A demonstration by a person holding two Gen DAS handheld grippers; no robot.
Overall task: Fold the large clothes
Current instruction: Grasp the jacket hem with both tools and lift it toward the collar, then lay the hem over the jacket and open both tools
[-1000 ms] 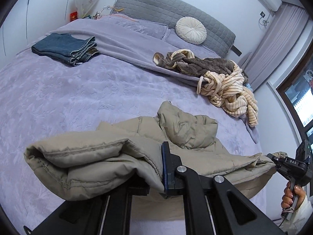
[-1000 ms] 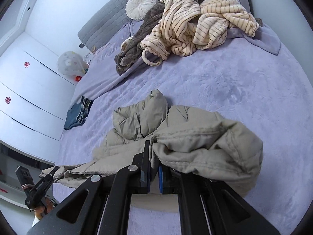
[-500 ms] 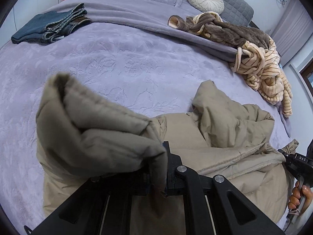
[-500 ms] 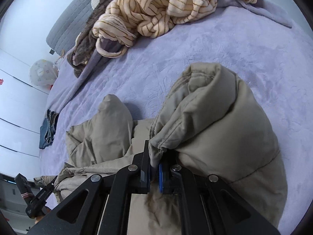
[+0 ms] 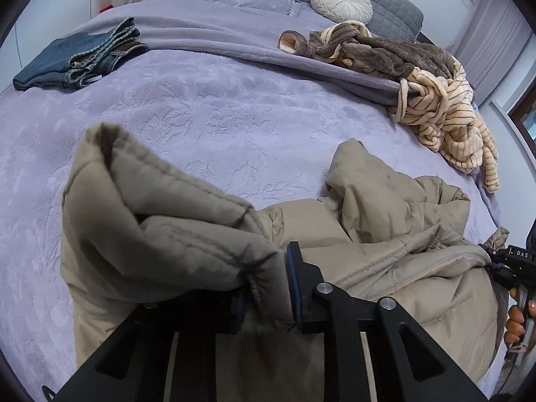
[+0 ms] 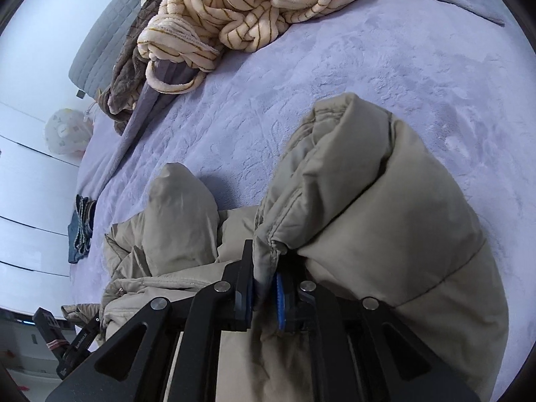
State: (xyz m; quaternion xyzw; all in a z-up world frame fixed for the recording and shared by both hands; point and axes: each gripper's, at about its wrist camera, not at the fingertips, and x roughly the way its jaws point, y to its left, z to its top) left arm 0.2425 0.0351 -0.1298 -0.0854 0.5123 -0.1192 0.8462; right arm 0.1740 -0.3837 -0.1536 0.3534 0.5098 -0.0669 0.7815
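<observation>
Left gripper [image 5: 268, 288]: jaws part-spread, have just been opening; folded edge of beige padded jacket [image 5: 385, 261] sits between them, left pad hidden under cloth, right pad appears clear of it. No firm pinch seen.

Right gripper [image 6: 266, 296]: jaws likewise part-spread, just been opening; jacket hem hangs in the gap, blue pad visible beside it, not pressing.

Jacket: lies on near part of the bed [image 5: 207, 107], a thick fold bulging up at each gripper, hood/sleeve lump standing between them.

Person's hand [image 5: 517, 321] grips the right tool's handle at far right of left-wrist view.

Mid-bed: bare lilac cover.

Far: folded jeans [image 5: 77, 60] at left; brown fleece garment [image 5: 378, 53] and cream striped garment [image 5: 445, 114] heaped at right, touching. Round cream cushion [image 5: 340, 0] against grey headboard [image 5: 385, 3].
</observation>
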